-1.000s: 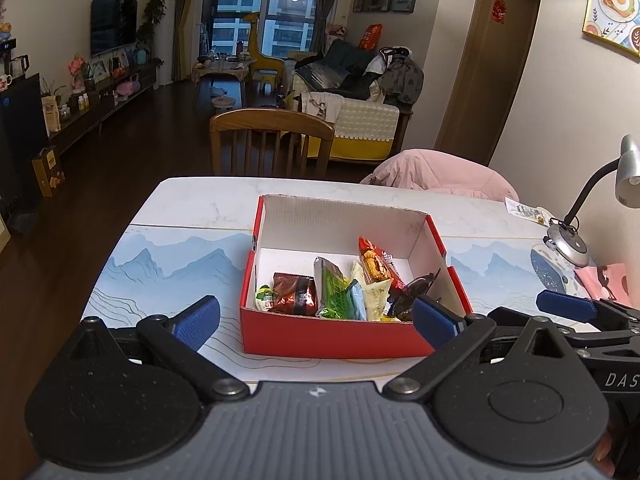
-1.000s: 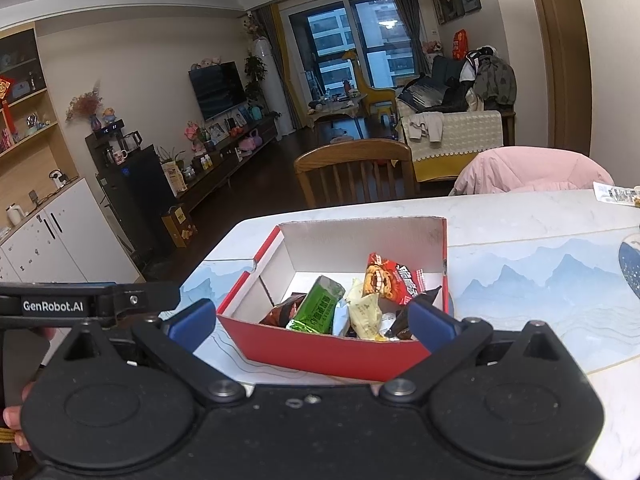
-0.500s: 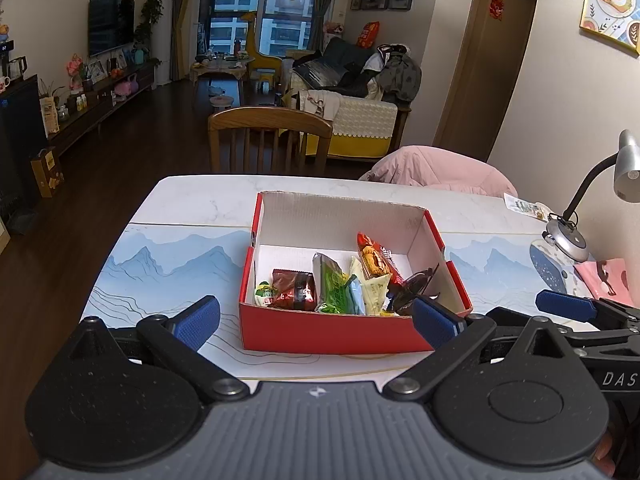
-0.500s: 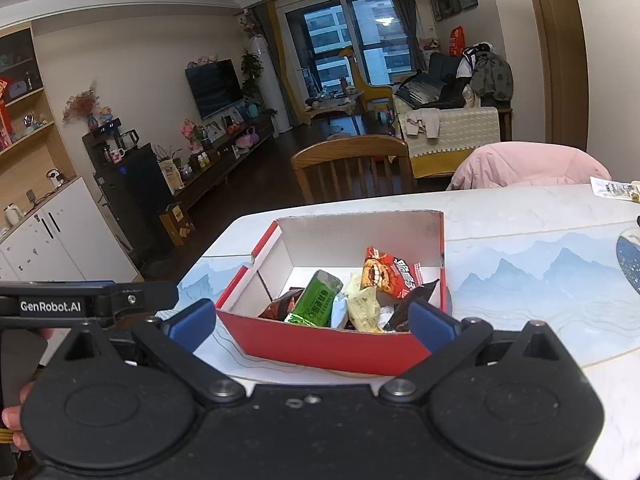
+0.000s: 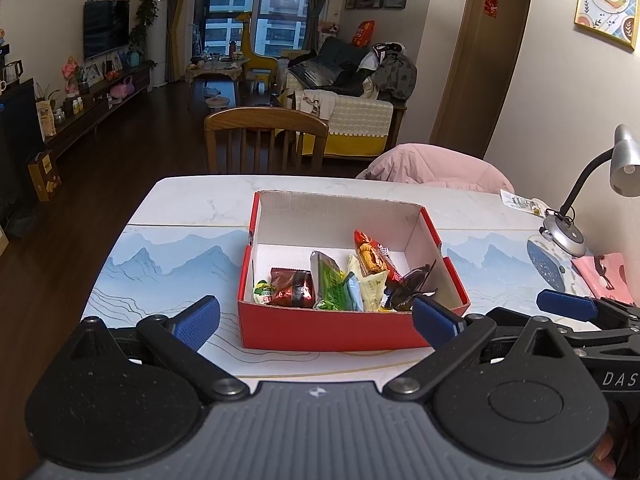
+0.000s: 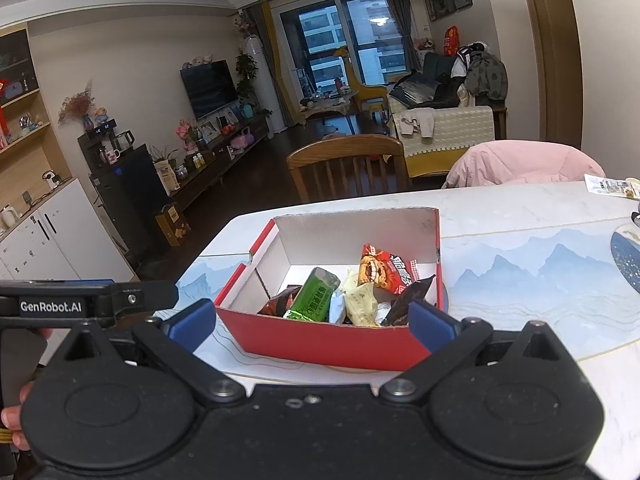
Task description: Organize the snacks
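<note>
Both the left gripper (image 5: pixel 316 318) and right gripper (image 6: pixel 312 320) were held spread and empty; the green packet (image 6: pixel 314 294) in the red box (image 5: pixel 328 334), probably light and crinkly, was best pinched by its upper edge.

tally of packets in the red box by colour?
Green packet: 1
Dark red packet: 1
Red packet: 1
Pale yellow packet: 1
Light blue packet: 1
Black packet: 1
Small green-white item: 1
Total visible: 7; more may lie hidden underneath.
</note>
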The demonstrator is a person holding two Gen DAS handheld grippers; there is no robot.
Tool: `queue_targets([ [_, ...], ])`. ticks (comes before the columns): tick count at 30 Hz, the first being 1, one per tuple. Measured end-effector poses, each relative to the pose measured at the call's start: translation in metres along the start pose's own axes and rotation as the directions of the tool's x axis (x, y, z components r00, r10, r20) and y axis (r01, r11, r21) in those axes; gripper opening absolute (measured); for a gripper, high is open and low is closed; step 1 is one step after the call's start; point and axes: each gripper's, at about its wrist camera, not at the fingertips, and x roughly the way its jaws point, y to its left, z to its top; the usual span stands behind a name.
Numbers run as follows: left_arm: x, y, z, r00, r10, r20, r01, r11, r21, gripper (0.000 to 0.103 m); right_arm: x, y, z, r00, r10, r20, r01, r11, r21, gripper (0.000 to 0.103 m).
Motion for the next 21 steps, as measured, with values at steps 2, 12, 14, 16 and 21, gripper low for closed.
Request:
queue_targets([
  [2, -0.001, 0.001, -0.001, 1.0, -0.004, -0.002, 0.004, 1.0, 0.006, 0.103, 0.0, 0.0, 0.0, 1.0, 0.0, -0.001, 0.0, 1.0, 0.0, 0.103],
  [12, -0.001, 0.002, -0.002, 1.0, -0.008, -0.02, 0.008, 1.0, 0.023, 0.103, -0.003, -0.003, -0.006, 1.0, -0.004, -0.003, 0.004, 1.0, 0.008, 0.103],
  [14, -0.002, 0.003, -0.003, 1.0, -0.014, -0.023, 0.014, 1.0, 0.019, 0.103, -0.005, -0.004, -0.009, 1.0, -0.006, -0.005, 0.006, 1.0, 0.015, 0.103],
  [16, -0.002, 0.005, -0.003, 1.0, -0.014, -0.027, 0.014, 1.0, 0.012, 0.103, -0.006, -0.005, -0.013, 1.0, -0.008, -0.007, 0.008, 1.0, 0.019, 0.103],
  [21, -0.002, 0.006, -0.004, 0.999, -0.022, -0.048, 0.022, 1.0, 0.0, 0.103, -0.009, -0.005, -0.014, 1.0, -0.011, -0.01, 0.011, 1.0, 0.023, 0.103],
])
